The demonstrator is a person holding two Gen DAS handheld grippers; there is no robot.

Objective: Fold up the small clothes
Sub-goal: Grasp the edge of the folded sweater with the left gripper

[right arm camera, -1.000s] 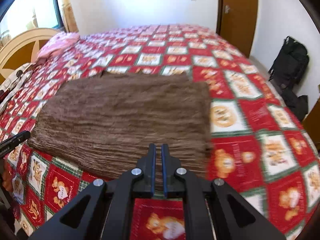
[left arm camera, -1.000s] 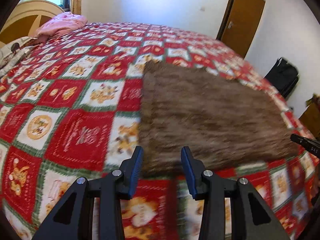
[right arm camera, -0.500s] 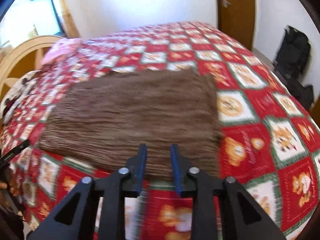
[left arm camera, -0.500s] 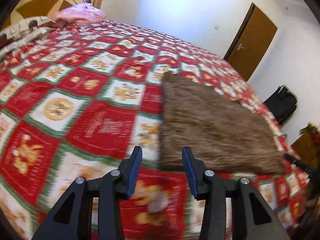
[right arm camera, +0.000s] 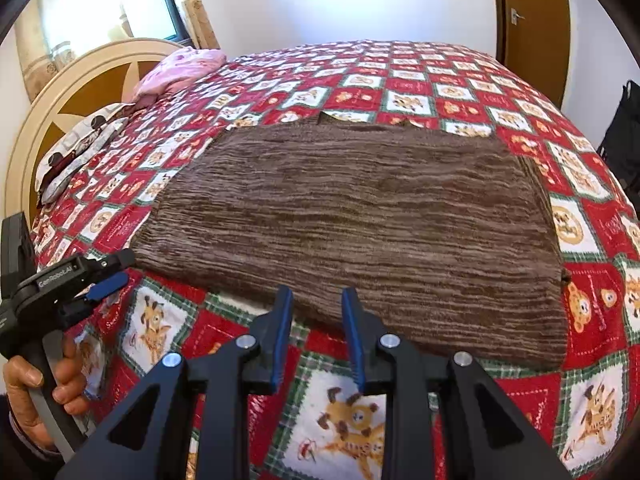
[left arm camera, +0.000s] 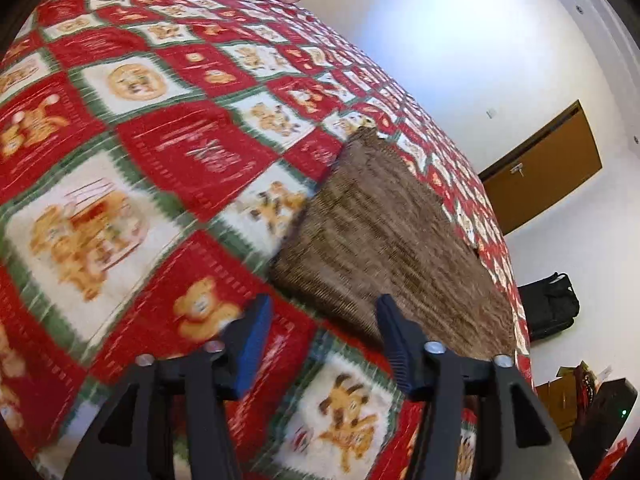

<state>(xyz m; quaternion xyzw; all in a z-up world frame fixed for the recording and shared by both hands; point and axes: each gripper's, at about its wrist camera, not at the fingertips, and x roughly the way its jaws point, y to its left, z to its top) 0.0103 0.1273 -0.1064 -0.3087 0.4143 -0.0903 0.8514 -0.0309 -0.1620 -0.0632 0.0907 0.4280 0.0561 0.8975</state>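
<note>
On the red-and-white patchwork bedspread (right arm camera: 400,92) a brown ribbed garment (right arm camera: 360,216) lies spread flat, well short of the pink pillow (right arm camera: 180,68) by the headboard. The right gripper (right arm camera: 316,300) hovers at its near edge with a moderate gap and nothing held. The left gripper (left arm camera: 324,312), jaws wide and empty, sits off the near left corner.

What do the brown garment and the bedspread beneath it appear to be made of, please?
The brown garment looks like a soft, matte chenille or ribbed knit: fuzzy ridges run across it in streaks. The bedspread seems a plush printed fleece, with slightly fuzzy red, white and green bear squares, though a woven fabric cannot be ruled out.
</note>
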